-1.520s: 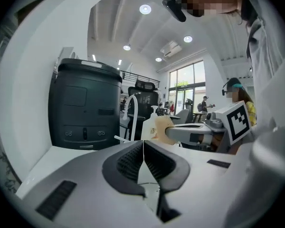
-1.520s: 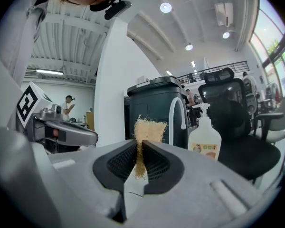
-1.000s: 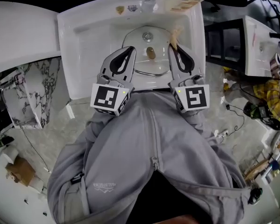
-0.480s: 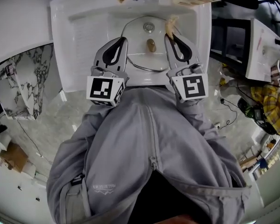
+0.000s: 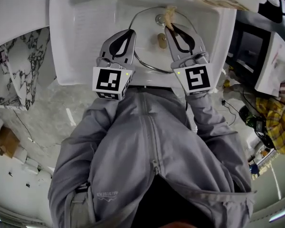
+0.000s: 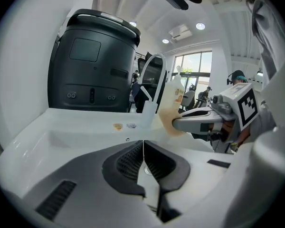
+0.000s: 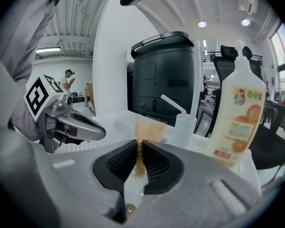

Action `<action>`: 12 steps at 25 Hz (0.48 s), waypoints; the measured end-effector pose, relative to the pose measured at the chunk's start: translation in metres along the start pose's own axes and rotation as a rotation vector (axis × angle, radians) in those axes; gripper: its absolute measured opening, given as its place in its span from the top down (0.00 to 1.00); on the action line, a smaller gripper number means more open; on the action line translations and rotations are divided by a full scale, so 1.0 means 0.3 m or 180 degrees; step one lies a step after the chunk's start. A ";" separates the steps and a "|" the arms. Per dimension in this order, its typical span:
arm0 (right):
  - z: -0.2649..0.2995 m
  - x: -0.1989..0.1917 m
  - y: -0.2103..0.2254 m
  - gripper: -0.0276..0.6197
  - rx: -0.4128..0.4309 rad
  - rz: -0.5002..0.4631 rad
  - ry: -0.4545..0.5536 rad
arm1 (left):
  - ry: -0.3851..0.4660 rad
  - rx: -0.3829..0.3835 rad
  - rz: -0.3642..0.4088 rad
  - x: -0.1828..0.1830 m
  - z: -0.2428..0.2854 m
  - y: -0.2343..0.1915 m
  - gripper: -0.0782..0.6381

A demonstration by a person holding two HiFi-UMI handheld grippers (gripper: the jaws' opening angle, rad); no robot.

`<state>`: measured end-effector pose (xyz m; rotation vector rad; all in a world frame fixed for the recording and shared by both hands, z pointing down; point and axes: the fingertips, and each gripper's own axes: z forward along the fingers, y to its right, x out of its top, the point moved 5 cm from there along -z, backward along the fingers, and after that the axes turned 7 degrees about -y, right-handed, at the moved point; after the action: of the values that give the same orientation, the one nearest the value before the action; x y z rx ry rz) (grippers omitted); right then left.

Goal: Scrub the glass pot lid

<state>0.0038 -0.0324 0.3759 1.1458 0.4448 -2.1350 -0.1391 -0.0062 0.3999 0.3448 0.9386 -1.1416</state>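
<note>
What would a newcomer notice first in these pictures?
A round glass pot lid with a brown knob lies in a white sink. The right hand-held gripper pinches a tan scrubbing pad over the lid's far part. The left hand-held gripper, marked like the right with a black-and-white cube, is shut at the lid's left rim.

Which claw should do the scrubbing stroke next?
Right. The right claw is already shut on the tan scrub pad, above the glass lid in the sink. The left claw holds no pad; it appears shut on the lid's rim, steadying it.
</note>
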 end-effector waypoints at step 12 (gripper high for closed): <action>0.226 -0.168 -0.024 0.91 0.0600 -0.0493 -0.0611 | -0.0686 0.0046 -0.0021 -0.196 0.093 -0.042 0.88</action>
<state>-0.0223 -0.0460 0.4555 1.0214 0.2557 -2.4378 -0.1435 0.0064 0.4647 0.2253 0.7430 -1.1668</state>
